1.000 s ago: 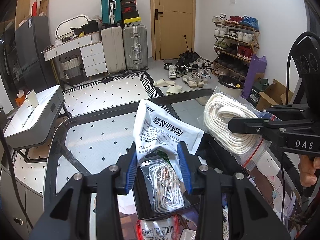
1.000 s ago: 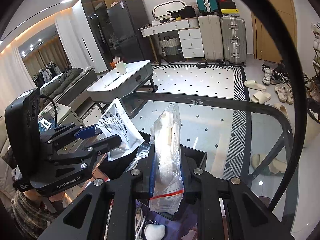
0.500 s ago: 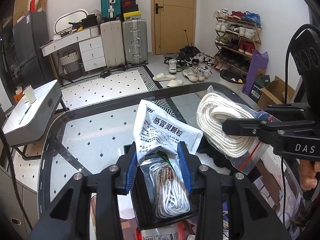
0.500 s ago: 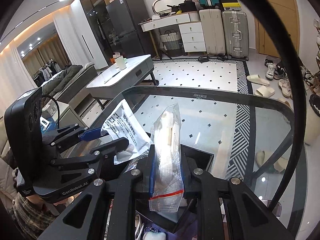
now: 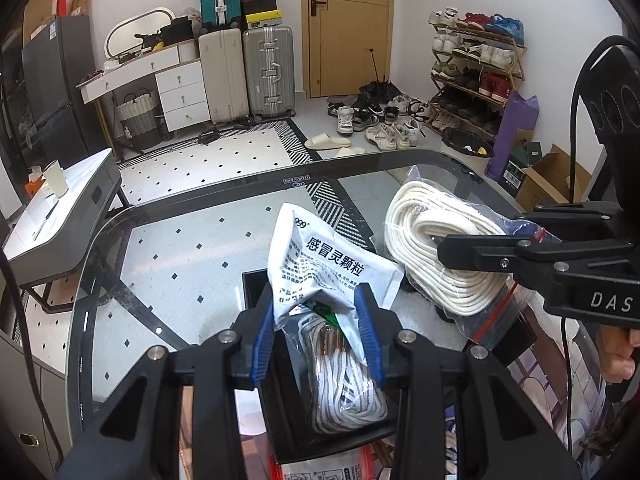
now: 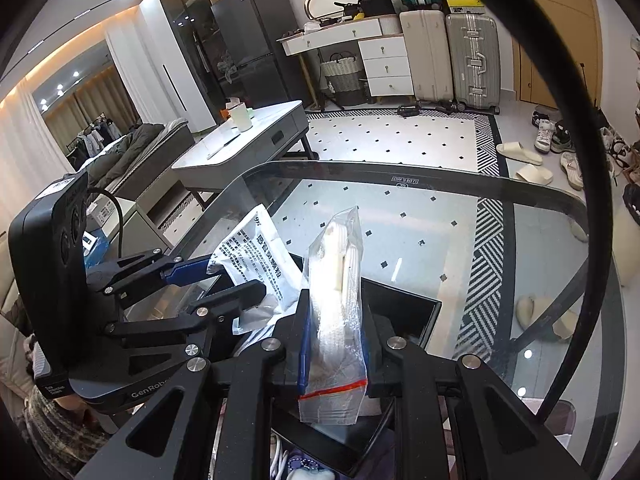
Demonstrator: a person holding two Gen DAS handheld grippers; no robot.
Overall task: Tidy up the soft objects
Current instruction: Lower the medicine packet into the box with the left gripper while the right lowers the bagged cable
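My left gripper (image 5: pixel 318 328) is shut on a white medicine sachet (image 5: pixel 324 264) with printed Chinese text, held above a black bin (image 5: pixel 280 392). A bag of striped white laces (image 5: pixel 344 376) lies in that bin. My right gripper (image 6: pixel 336 344) is shut on a clear zip bag of coiled white rope (image 6: pixel 338 304), held upright over the bin (image 6: pixel 400 312). The rope bag (image 5: pixel 436 248) hangs to the right of the sachet in the left wrist view. The left gripper (image 6: pixel 224 284) with the sachet (image 6: pixel 256 256) shows at the left of the right wrist view.
A glass table (image 5: pixel 168 264) with a dark rim lies under both grippers. Packets and cords lie near the bin's front edge (image 5: pixel 320 468). A low grey table (image 6: pixel 240 148), suitcases (image 5: pixel 268 72) and a shoe rack (image 5: pixel 476 76) stand beyond.
Both grippers have lifted and drawn back a little with their bags still held. More of the glass table and black bin shows beneath them.
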